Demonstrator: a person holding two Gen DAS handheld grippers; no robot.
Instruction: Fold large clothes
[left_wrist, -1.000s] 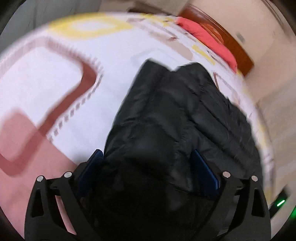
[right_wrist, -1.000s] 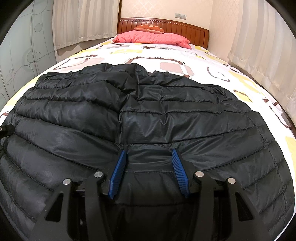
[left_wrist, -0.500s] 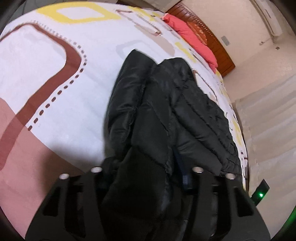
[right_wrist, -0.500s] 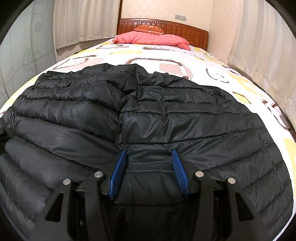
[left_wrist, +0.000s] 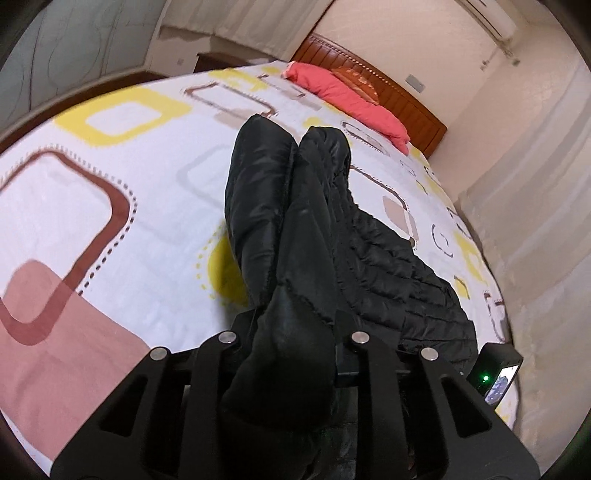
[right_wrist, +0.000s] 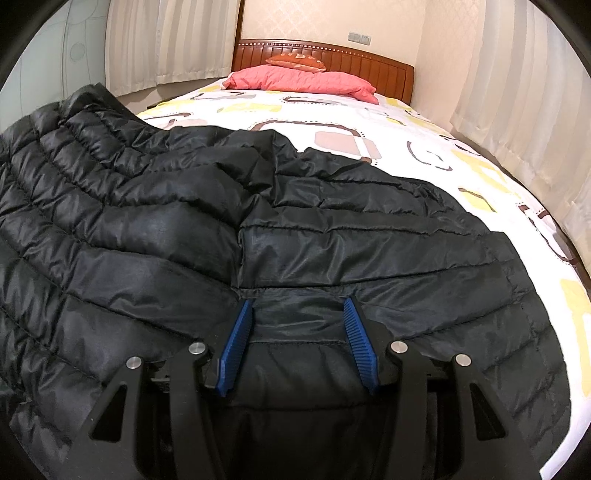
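Patterned bed (right_wrist: 424, 122), black jacket (right_wrist: 332, 240) (left side lifted)

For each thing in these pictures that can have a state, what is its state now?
Black jacket: right half flat on the bed, left side lifted.
Left gripper: shut on a bunch of the jacket.
Right gripper: open, fingers astride the jacket's hem.
Pink pillow: lying at the headboard.
Bed sheet: spread smooth.
Curtains: drawn shut.
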